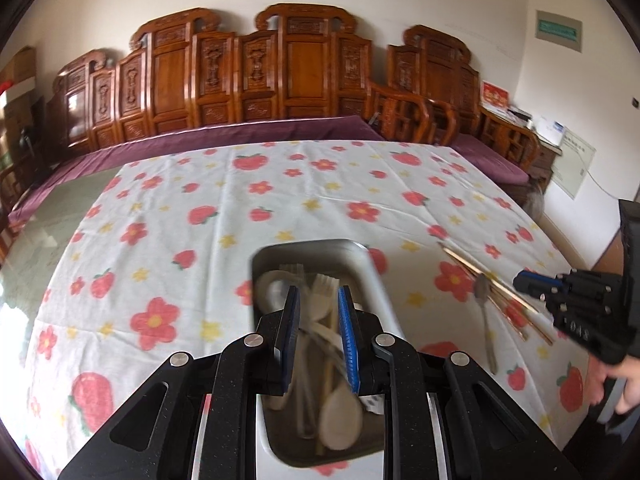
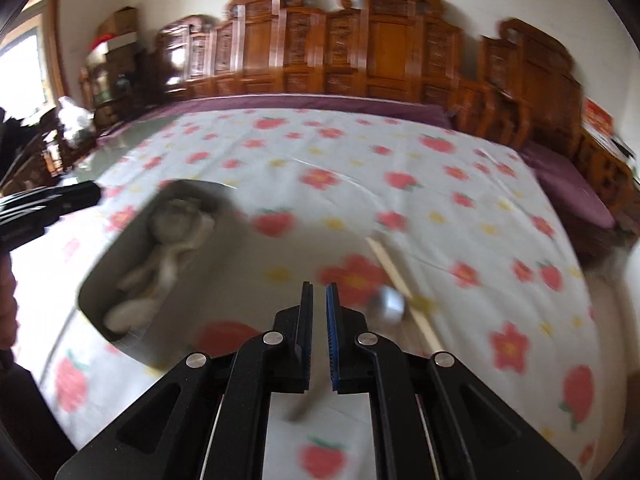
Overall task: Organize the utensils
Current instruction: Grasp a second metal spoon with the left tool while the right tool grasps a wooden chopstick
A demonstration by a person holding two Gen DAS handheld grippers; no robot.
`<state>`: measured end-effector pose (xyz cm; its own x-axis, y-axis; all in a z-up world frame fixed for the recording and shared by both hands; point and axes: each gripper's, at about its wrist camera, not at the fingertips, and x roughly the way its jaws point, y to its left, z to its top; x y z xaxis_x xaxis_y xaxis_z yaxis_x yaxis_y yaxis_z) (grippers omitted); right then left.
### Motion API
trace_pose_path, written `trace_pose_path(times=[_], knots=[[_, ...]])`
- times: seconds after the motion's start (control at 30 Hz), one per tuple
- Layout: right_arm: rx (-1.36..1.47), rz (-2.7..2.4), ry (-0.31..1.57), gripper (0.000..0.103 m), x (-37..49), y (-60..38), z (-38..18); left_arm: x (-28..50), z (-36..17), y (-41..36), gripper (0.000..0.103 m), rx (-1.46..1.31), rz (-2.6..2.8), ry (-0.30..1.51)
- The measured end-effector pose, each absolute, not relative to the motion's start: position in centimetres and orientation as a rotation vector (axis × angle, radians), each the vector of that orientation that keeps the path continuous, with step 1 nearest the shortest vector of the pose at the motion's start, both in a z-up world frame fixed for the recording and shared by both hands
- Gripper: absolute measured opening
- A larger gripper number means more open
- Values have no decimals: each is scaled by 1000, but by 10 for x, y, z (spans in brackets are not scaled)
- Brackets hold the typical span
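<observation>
A metal tray (image 1: pixel 376 276) lies on the flowered tablecloth and holds several pale spoons and forks (image 1: pixel 324 292). My left gripper (image 1: pixel 319 300) hovers over the tray, open, nothing between its fingers. The tray also shows in the right wrist view (image 2: pixel 100 264), blurred. A metal spoon (image 1: pixel 486 312) lies across a bundle of chopsticks (image 1: pixel 496 292) on the cloth to the right. My right gripper (image 2: pixel 319 292) is nearly closed and empty, just left of the spoon (image 2: pixel 388 304) and chopsticks (image 2: pixel 400 280). It shows in the left wrist view (image 1: pixel 524 280).
The flowered cloth (image 1: pixel 280 192) covers the table, with a glass tabletop edge (image 1: pixel 48 232) bare at the left. A carved wooden bench with purple cushions (image 1: pixel 256 132) stands behind the table. A person's hand (image 1: pixel 624 380) is at the right edge.
</observation>
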<state>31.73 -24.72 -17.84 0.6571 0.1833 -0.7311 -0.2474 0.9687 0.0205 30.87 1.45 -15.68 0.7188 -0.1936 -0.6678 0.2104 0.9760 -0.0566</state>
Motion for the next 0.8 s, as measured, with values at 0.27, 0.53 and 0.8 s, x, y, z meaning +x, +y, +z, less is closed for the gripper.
trace_pose_path(times=[0.27,0.53,0.8], knots=[[-91,129,853,9,314,-307,-212,295,-160,-27,18,67,-287,741],[-77,167,880,14,322,-323,-232,283,-180,-57,18,96,-313,793],[-45,215,918,21,332,-329,-243,271,-194,-82,18,144,-341,821]])
